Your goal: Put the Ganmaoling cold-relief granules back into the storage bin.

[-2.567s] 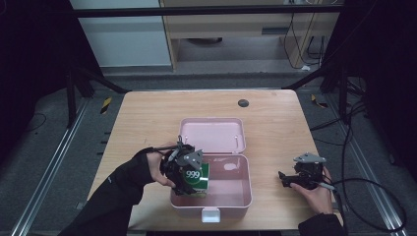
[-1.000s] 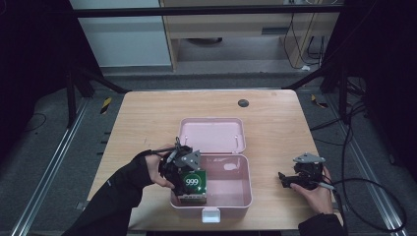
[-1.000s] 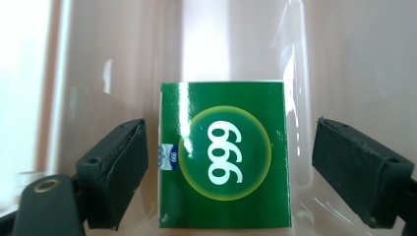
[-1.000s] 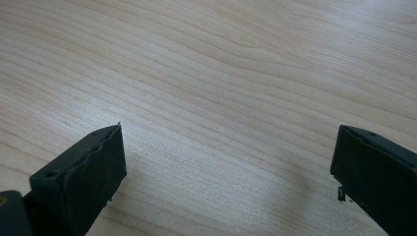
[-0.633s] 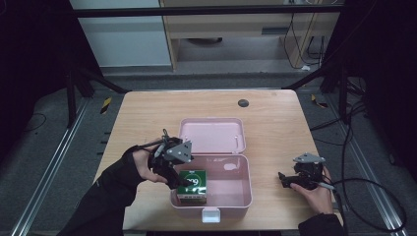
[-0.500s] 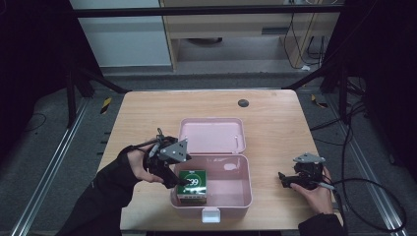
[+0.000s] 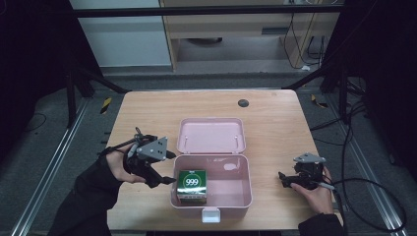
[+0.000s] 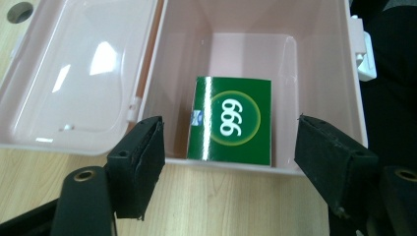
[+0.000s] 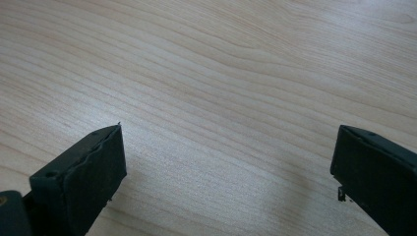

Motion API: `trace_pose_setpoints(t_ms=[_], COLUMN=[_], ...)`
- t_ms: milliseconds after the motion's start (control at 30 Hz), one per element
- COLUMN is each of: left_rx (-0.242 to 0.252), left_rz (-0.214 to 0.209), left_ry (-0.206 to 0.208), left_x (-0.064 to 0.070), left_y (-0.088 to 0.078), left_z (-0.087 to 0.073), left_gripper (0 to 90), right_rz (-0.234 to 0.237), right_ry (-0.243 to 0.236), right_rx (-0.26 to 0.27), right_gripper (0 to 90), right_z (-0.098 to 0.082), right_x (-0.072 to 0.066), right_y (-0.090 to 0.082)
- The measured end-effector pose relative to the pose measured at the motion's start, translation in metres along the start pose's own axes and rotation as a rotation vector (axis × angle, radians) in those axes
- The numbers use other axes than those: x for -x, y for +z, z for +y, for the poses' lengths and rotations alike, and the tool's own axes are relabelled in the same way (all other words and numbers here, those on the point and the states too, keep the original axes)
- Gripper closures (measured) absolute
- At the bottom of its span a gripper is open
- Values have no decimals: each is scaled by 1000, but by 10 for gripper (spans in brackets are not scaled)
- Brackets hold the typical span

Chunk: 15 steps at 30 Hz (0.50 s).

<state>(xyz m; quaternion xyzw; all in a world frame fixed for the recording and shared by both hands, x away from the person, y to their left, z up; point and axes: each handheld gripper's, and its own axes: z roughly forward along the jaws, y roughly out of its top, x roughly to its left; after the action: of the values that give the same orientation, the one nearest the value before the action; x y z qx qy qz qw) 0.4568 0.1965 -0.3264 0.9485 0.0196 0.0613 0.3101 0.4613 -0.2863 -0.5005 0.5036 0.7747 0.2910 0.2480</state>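
A green box marked 999 lies inside the open pink case, in its front left corner. My left gripper is open just left of the case, outside its wall, with nothing between its jaws. My right gripper rests open over bare wood at the right of the table, held by a hand.
The case's lid lies flat open behind the case. A small dark round hole sits in the wooden table at the back. A white latch sticks out at the case's front edge.
My left gripper held the green box above the case, set it down inside, let go and drew back to the left. The right gripper stayed still.
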Motion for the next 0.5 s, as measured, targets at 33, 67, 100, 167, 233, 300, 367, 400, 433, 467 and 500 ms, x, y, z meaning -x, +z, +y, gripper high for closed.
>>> trace_pose_setpoints(t_ms=[33, 67, 100, 167, 233, 300, 367, 400, 433, 467, 500], left_rx=[-1, -2, -4, -4, -3, -3, -5, -5, -5, -4, -5], left_rz=[2, 4, 6, 9, 10, 10, 13, 12, 12, 12, 12], left_ry=[-4, -9, -13, -22, -31, -39, -52, -56, -62, -69, -76], left_x=[0, 0, 0, 1, 1, 1, 1, 0, 0, 0, 0], left_y=[-1, -1, -2, -2, -3, -3, -2, -1, -1, 0, 0], left_z=[-2, -5, -8, -13, -18, -23, -28, -31, -34, -36, -39], left_gripper=[263, 263, 262, 261, 260, 260, 259, 258, 258, 258, 258], right_rz=[0, -1, -2, 0, -1, -3, -6, -7, -6, -6, -7], right_ry=[-1, -1, -1, 4, 6, 7, 7, 8, 7, 6, 5], right_rx=[0, 0, -2, 0, 4, 6, 5, 5, 6, 6, 7], right_gripper=[7, 7, 7, 7, 7, 7, 7, 7, 7, 7, 7], right_z=[0, 0, 0, 0, 0, 0, 0, 0, 0, 0, 0], right_x=[0, 0, 0, 0, 0, 1, 1, 1, 1, 1, 1], right_y=[0, 0, 0, 0, -1, -1, 0, 0, 0, -1, -1])
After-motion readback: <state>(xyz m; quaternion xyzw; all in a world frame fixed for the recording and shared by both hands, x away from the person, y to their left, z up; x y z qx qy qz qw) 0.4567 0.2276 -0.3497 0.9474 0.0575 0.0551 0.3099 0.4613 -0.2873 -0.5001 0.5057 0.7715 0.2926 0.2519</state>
